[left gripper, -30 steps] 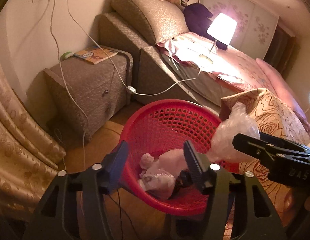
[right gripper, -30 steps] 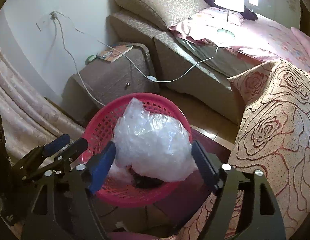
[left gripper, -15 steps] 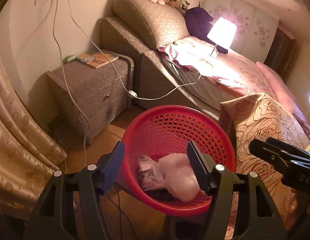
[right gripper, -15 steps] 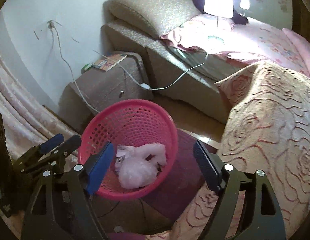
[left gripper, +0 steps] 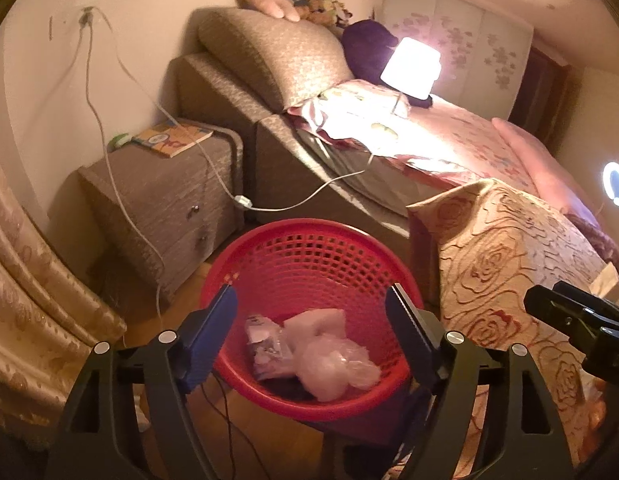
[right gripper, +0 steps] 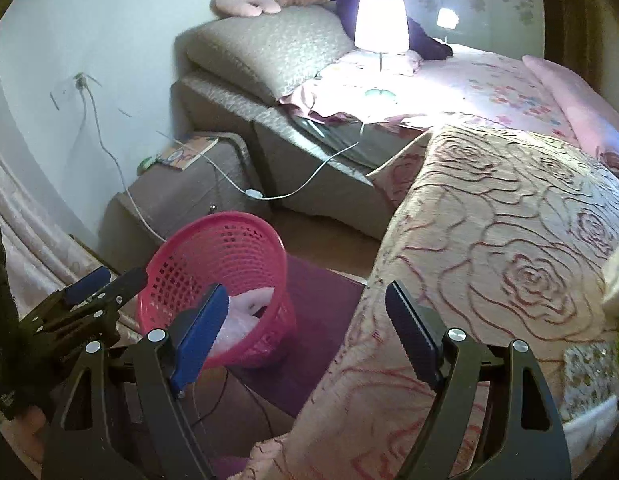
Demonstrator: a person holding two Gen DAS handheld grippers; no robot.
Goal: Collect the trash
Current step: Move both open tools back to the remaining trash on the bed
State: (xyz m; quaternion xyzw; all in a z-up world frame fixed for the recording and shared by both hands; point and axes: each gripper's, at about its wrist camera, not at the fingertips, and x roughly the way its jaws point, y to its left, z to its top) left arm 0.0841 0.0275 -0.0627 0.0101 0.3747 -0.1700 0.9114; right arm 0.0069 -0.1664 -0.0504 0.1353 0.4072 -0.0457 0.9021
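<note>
A red mesh basket [left gripper: 309, 248] stands on the floor between the nightstand and the bed. Crumpled clear plastic bags [left gripper: 333, 364] and paper scraps [left gripper: 265, 344] lie in its bottom. My left gripper [left gripper: 311, 316] is open and empty, hovering just above the basket's near rim. My right gripper [right gripper: 307, 312] is open and empty, to the right of the basket [right gripper: 217, 248], over the edge of the rose-patterned quilt [right gripper: 509, 264]. The right gripper also shows at the right edge of the left wrist view [left gripper: 565, 316], and the left gripper at the left of the right wrist view [right gripper: 97, 284].
A grey nightstand [left gripper: 161, 196] with a book [left gripper: 173, 138] stands left of the basket. White cables [left gripper: 237, 200] hang from a wall socket across it. A lit lamp [left gripper: 411, 68] stands on the bed. Curtains [left gripper: 33, 320] hang at the left. A purple mat [right gripper: 317, 304] lies under the basket.
My right gripper let go of the clear plastic bag, which dropped into the basket. It then drew back to the right over the quilt. My left gripper pulled back slightly.
</note>
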